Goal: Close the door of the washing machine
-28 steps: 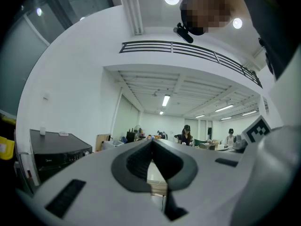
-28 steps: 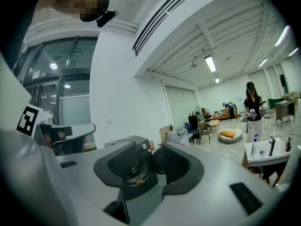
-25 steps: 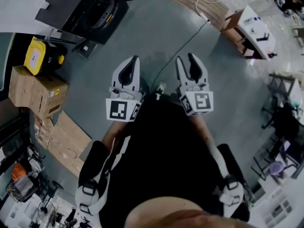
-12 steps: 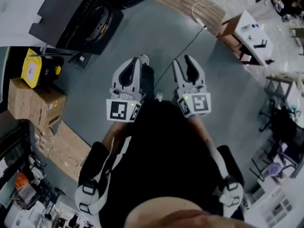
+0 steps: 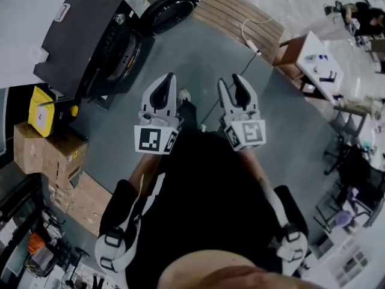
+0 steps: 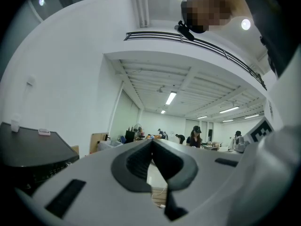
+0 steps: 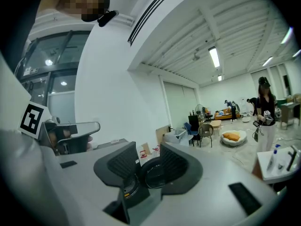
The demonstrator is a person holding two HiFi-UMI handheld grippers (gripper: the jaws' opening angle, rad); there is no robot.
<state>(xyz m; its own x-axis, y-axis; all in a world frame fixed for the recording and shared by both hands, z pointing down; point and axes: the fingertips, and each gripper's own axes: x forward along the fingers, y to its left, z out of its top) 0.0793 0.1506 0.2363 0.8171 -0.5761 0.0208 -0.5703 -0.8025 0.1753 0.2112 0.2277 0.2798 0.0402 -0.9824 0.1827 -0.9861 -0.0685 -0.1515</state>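
Head view: both grippers are held out in front of the person's body, side by side and apart. The left gripper (image 5: 168, 77) is seen closed, its dark pads brought together at the tip with nothing held between them, as is confirmed in the left gripper view (image 6: 151, 142). The right gripper (image 5: 230, 80) is seen with its jaws parted to a moderate gap and empty.

The dark washing machine (image 5: 90, 41) is found ahead of the left gripper and to its left, well apart from both claws. Its round door (image 5: 174, 8) is swung open, ahead of the left gripper's tip. In the right gripper view the door (image 7: 153, 172) is framed in the gap between that gripper's jaws (image 7: 148, 149), far beyond them. A yellow case (image 5: 45, 114) and cardboard boxes (image 5: 48, 152) are set further left of the left gripper.
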